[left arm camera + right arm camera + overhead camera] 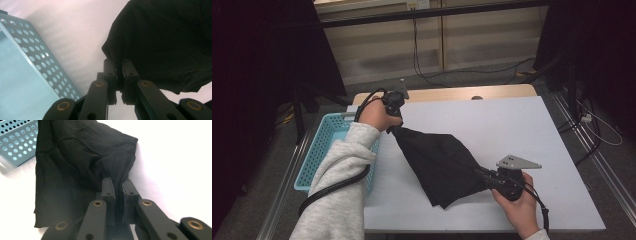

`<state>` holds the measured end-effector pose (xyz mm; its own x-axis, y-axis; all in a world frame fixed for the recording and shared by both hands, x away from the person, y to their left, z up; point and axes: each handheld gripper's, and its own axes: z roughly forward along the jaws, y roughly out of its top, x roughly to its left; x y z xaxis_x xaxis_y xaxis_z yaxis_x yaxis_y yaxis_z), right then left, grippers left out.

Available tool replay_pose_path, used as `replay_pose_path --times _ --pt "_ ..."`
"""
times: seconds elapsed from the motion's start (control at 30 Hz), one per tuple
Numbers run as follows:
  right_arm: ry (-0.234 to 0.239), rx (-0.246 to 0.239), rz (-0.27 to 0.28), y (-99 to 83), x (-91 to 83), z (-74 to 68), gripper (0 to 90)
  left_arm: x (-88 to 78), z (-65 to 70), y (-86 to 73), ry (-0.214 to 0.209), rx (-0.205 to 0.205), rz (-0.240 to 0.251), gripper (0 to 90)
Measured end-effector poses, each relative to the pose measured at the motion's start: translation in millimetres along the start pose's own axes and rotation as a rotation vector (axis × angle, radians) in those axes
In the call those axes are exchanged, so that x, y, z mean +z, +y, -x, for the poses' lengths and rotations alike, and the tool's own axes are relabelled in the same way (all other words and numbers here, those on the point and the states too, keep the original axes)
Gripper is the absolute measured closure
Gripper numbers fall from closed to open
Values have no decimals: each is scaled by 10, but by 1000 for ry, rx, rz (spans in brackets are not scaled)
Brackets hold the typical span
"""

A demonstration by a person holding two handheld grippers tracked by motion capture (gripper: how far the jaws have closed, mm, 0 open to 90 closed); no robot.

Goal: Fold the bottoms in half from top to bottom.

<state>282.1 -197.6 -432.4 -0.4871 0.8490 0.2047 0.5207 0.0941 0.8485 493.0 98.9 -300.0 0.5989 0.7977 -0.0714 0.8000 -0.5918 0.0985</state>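
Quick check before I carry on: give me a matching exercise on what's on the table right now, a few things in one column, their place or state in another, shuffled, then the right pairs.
Things:
1. black cloth
2. blue perforated basket
3. left gripper
4. right gripper

Places or states:
A. at the left edge of the white table
B. shut on the cloth's far end, beside the basket
C. stretched between both grippers, its lower part lying on the table
D. shut on the cloth's near right edge

Pairs: 1-C, 2-A, 3-B, 4-D
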Motion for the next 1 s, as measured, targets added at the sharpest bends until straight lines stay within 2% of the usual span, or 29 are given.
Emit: replay_pose_path --times 0.5,1.0 --pt "6 -25 42 46 -6 -82 824 -165 -40 -40 9 -1 -11 843" --pt "11 -32 65 93 6 -148 824 -258 -143 -72 -14 -13 -4 845"
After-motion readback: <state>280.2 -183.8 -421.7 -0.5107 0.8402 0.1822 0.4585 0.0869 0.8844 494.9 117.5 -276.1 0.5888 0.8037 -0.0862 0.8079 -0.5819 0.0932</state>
